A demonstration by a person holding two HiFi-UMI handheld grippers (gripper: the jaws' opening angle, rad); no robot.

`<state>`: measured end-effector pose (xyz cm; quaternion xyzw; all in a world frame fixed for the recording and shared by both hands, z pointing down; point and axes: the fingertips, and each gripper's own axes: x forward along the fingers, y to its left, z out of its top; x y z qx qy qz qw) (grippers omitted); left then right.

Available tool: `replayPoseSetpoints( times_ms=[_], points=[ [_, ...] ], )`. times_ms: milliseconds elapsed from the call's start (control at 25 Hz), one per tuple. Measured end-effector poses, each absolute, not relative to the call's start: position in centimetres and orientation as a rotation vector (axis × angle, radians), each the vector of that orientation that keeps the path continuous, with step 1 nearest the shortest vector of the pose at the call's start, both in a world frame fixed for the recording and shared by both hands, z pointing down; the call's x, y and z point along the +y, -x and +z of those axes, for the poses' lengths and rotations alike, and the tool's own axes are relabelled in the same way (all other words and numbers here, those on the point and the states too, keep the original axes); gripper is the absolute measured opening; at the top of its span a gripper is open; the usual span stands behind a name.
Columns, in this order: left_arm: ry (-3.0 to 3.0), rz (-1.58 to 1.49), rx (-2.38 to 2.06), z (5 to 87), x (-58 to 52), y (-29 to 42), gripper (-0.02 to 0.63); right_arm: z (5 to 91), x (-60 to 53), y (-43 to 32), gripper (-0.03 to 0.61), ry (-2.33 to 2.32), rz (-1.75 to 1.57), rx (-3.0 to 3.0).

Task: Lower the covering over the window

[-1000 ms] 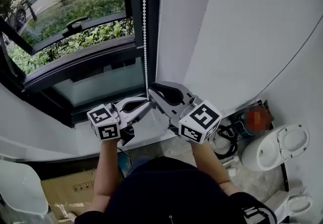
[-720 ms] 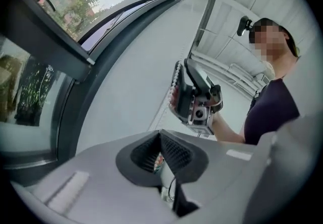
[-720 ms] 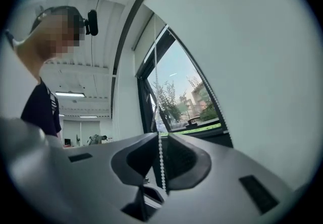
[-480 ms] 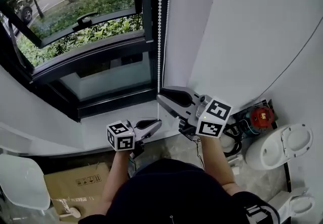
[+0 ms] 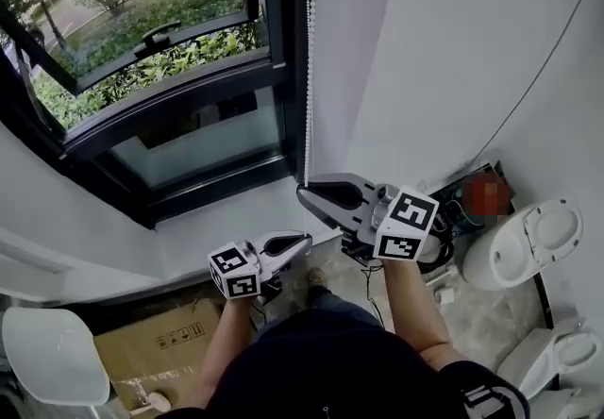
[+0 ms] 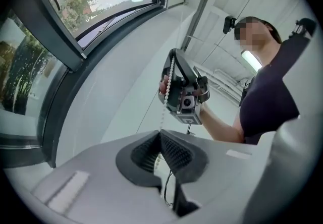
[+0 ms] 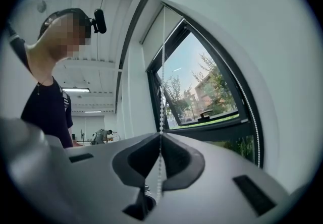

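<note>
Left gripper [image 5: 302,240] and right gripper [image 5: 304,192] above it were each clamped on the chain [image 5: 309,49] hanging beside the window [image 5: 160,40] (blind unseen). Risk: an oblique pull could slip beads through the jaws

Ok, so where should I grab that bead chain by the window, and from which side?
Grip the bead chain on its straight stretch just above the right tool, coming in level from the room side: it hangs vertical beside the window.

Left gripper [image 5: 300,240] and right gripper [image 5: 304,192] point level, fingers [image 5: 330,195] shut on bead chain [image 5: 309,77], right higher.
</note>
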<state>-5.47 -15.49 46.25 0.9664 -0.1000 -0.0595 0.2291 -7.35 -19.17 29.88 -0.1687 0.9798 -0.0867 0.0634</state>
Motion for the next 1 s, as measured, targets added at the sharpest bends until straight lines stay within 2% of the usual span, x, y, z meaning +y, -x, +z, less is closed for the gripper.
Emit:
replayPoseSetpoints(
  times_ms=[720, 880, 1000],
  points=[
    [-2.691, -0.27, -0.182, 45.4, -11.5, 5.4, 0.012, 31.1, -15.5, 7.8, 0.014, 0.494, -0.354, 2.988],
    [-2.712, -0.078, -0.127, 48.4, -10.3, 4.1, 0.014, 35.3, -16.0, 7.4, 0.014, 0.554, -0.365, 3.134],
    [-2.665, -0.074, -0.093, 48.8, -9.9, 2.9, 0.014, 36.7, -16.3, 6.1, 0.013, 0.52, -0.477, 3.09]
  ],
)
